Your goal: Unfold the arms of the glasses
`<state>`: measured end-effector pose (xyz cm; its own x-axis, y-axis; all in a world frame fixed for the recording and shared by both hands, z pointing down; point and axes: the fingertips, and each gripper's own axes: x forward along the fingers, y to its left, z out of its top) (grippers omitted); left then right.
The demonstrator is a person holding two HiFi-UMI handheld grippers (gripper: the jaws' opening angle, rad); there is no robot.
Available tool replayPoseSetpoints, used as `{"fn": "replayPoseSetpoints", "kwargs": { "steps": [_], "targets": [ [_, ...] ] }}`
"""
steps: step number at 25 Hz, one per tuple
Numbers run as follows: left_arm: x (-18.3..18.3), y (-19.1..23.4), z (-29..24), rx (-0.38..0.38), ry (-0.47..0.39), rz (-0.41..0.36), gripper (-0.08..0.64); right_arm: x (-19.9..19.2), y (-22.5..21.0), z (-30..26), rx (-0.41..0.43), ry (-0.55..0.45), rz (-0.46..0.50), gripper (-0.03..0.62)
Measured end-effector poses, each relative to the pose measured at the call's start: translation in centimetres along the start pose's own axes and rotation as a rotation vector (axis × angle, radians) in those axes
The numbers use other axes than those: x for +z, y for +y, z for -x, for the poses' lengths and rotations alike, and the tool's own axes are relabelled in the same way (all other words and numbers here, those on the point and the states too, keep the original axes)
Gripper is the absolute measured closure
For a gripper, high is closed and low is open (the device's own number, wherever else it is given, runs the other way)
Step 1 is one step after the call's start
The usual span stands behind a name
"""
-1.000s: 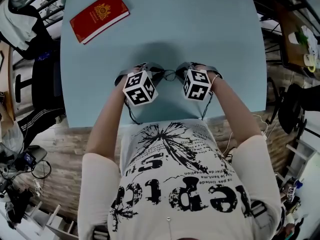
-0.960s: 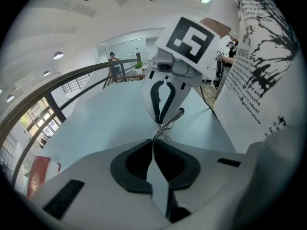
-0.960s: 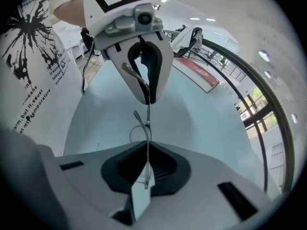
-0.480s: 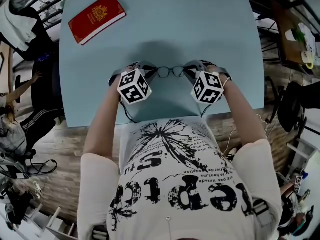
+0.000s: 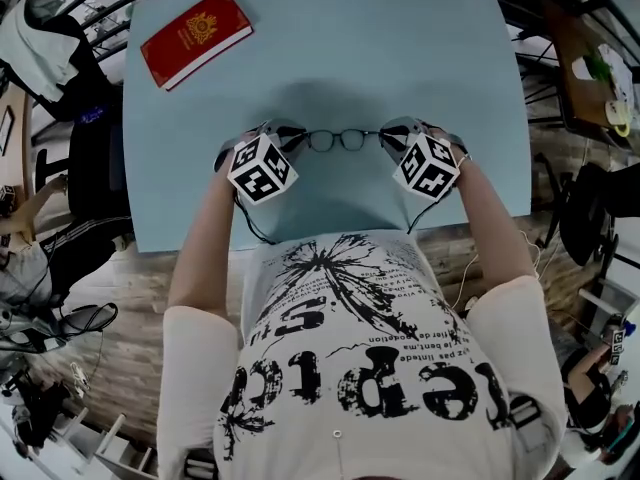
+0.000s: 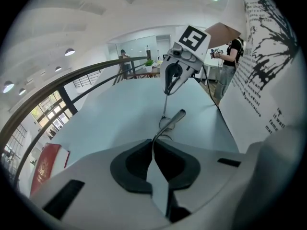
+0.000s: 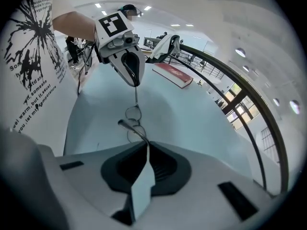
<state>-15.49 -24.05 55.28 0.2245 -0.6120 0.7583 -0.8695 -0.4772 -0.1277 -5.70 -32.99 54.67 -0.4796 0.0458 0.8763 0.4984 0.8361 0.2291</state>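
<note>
My left tongs (image 6: 153,145) are pinched tight on one thin metal arm of the glasses (image 5: 335,140), and my right tongs (image 7: 145,145) are closed just as narrowly on the other arm, so the frame hangs between the two grips.

Each gripper view shows the wire of an arm coming straight out from between the dark pads. The head view hides this under the marker cubes. The left gripper view sees the front of the frame almost edge-on, as a thin line running to the far tongs, with a curved ear tip (image 6: 178,115) sticking out to one side. The right gripper view shows both round lenses (image 7: 133,113), one behind the other.

From above, the long axis of the glasses runs side to side, from one pair of tongs to the other, along the near edge of the table (image 5: 400,58). They sit well apart from the red book (image 5: 195,33), nearer my body and to its right. I cannot tell whether they touch the table.
</note>
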Motion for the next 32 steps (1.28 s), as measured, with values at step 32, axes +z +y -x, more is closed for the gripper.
{"fn": "replayPoseSetpoints", "kwargs": {
  "steps": [32],
  "targets": [
    [4.9,1.0,12.2,0.370,-0.410,0.301,0.525,4.3,-3.1,11.1,-0.411,-0.561,-0.514,0.581]
  ]
}}
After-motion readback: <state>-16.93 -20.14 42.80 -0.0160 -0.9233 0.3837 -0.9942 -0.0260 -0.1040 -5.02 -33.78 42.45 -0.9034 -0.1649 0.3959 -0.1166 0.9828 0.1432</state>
